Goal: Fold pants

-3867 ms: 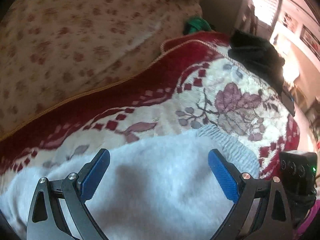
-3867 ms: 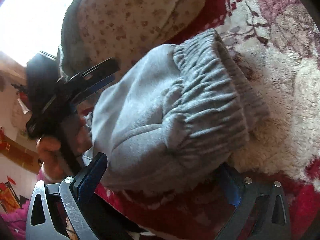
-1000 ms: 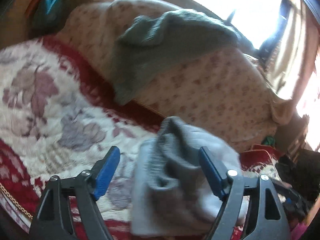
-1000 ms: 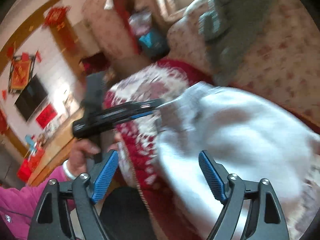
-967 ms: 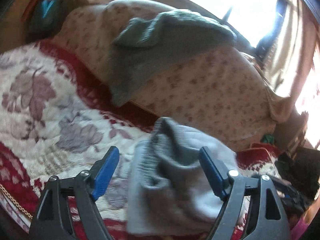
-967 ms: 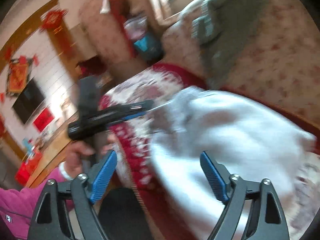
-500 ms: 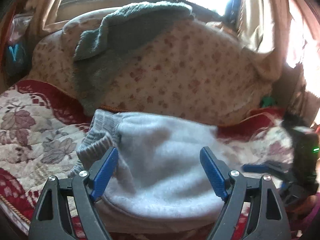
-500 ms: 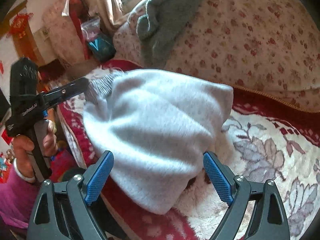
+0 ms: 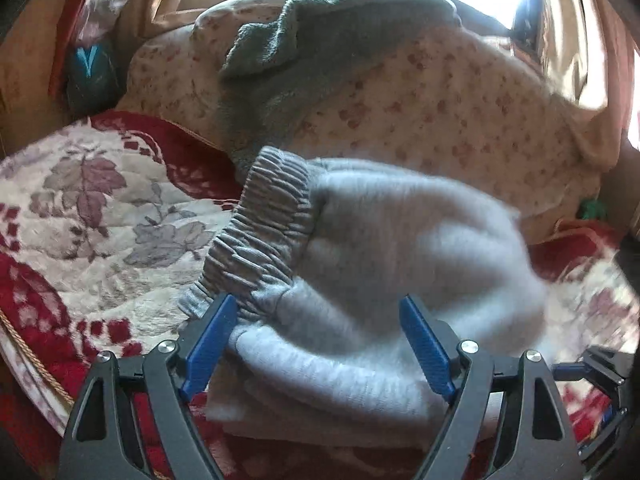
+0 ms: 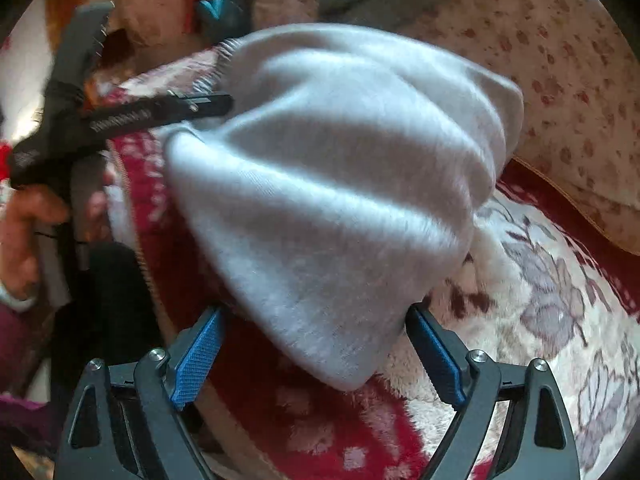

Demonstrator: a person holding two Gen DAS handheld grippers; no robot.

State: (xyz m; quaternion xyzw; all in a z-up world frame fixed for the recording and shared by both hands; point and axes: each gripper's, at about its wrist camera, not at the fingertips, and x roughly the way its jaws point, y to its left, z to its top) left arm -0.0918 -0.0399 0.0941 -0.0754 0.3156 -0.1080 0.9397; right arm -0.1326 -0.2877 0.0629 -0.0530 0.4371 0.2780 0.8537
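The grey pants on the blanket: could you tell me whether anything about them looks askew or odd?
The grey pants sit as a puffy, rounded bundle on the red floral blanket, not a flat fold. The ribbed waistband sticks out crooked at one end. Otherwise nothing looks damaged.

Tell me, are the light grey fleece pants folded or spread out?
Folded: the light grey fleece pants lie as a compact layered bundle, waistband on top.

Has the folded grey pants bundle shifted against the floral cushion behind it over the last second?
Cannot tell: the grey pants look differently placed against the floral cushion, but the camera itself swung.
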